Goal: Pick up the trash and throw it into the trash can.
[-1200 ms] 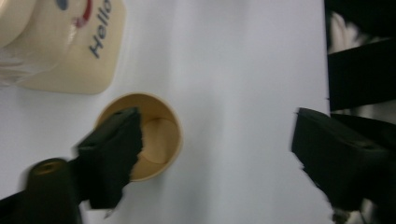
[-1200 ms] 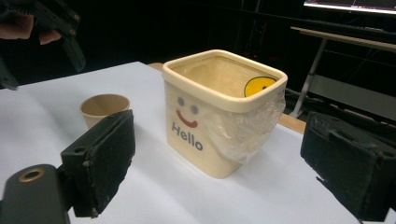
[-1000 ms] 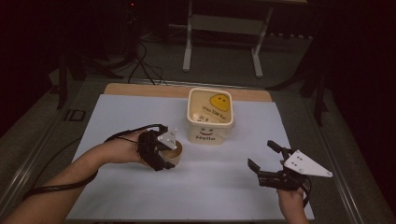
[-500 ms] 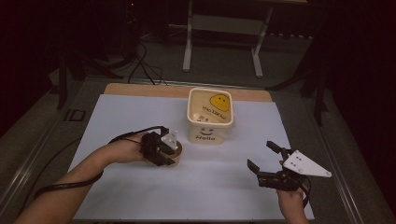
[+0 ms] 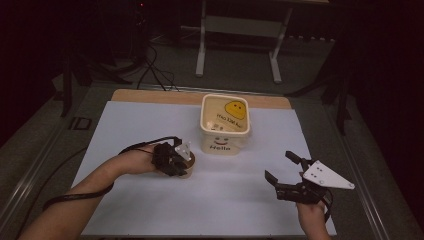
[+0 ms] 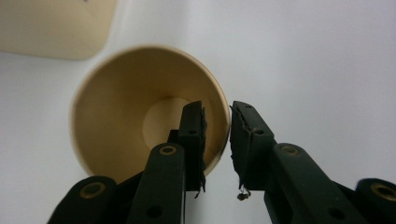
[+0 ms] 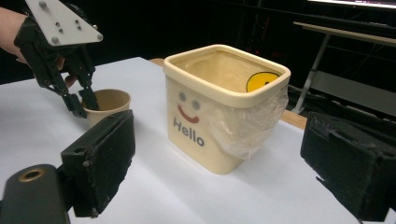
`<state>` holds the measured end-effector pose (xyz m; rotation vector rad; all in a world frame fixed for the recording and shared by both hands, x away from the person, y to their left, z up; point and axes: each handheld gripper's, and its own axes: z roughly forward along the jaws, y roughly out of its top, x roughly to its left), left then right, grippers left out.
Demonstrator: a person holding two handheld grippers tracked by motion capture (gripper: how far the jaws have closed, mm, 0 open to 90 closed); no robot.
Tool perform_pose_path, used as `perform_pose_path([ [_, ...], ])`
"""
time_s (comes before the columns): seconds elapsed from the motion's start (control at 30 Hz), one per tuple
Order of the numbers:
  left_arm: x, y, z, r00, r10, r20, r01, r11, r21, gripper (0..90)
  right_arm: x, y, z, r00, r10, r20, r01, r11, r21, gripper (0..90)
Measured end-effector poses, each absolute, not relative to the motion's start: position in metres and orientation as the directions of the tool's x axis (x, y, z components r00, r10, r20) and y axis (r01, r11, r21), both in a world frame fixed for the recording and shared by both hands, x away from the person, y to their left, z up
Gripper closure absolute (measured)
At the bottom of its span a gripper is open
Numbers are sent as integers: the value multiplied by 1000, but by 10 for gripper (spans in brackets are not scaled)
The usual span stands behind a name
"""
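Left side first: my left gripper (image 5: pixel 181 161) sits over the cup (image 5: pixel 187 167) on the white table (image 5: pixel 150 120), pointing down into it. In the left gripper view the jaws straddle the cup (image 6: pixel 126 112) wall, one inside, one outside, at the rim's right edge. They've just been closing; the wall is between them and the gap looks nearly gone, but I can't tell if the pads actually press on the paper yet, so I won't call it a grip. The right gripper view agrees on the layout: left gripper (image 7: pixel 83 103) tips at the cup (image 7: pixel 111 103) rim, one finger dipping inside. The cup stands upright and empty, just beside the bin's left front corner, not touching it. Centre: the bin (image 5: pixel 225 122), cream, "Hello" and a smile on the front, clear liner (image 7: pixel 243 121) folded over its rim, yellow smiley inside. It stands toward the table's far edge. Right side: my right gripper (image 5: pixel 287 172) hangs low over the table near the front right, well apart from cup and bin, jaws spread wide, nothing between them. In its own view both pads (image 7: pixel 105 158) frame the bin (image 7: pixel 219 107) from a distance.
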<state>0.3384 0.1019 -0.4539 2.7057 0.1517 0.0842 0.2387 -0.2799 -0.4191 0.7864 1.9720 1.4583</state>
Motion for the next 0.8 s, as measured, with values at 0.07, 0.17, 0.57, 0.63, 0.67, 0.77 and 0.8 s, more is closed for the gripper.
perform_pose_path([
  [0.07, 338, 101, -455, 992, 119, 33, 94, -904, 417, 806, 239, -280, -419, -673, 734, -91, 129, 238, 963, 101],
  [0.17, 339, 102, -455, 992, 120, 38, 93, -903, 421, 838, 239, -280, -419, -674, 734, -90, 130, 237, 963, 101],
  [0.57, 336, 105, -449, 991, 83, 107, 28, -899, 438, 878, 240, -279, -420, -674, 733, -93, 132, 243, 961, 101],
  [0.63, 336, 107, -444, 991, 84, 102, 29, -890, 454, 878, 240, -279, -420, -675, 733, -90, 133, 240, 962, 101],
  [0.67, 336, 107, -444, 991, 84, 102, 29, -890, 454, 878, 240, -279, -420, -675, 733, -90, 133, 240, 962, 101],
  [0.77, 333, 109, -434, 992, 56, 111, -4, -878, 478, 879, 239, -279, -419, -673, 734, -89, 130, 237, 963, 101],
  [0.8, 333, 109, -430, 992, 53, 114, -9, -872, 490, 879, 239, -279, -419, -674, 733, -90, 129, 237, 963, 101],
])
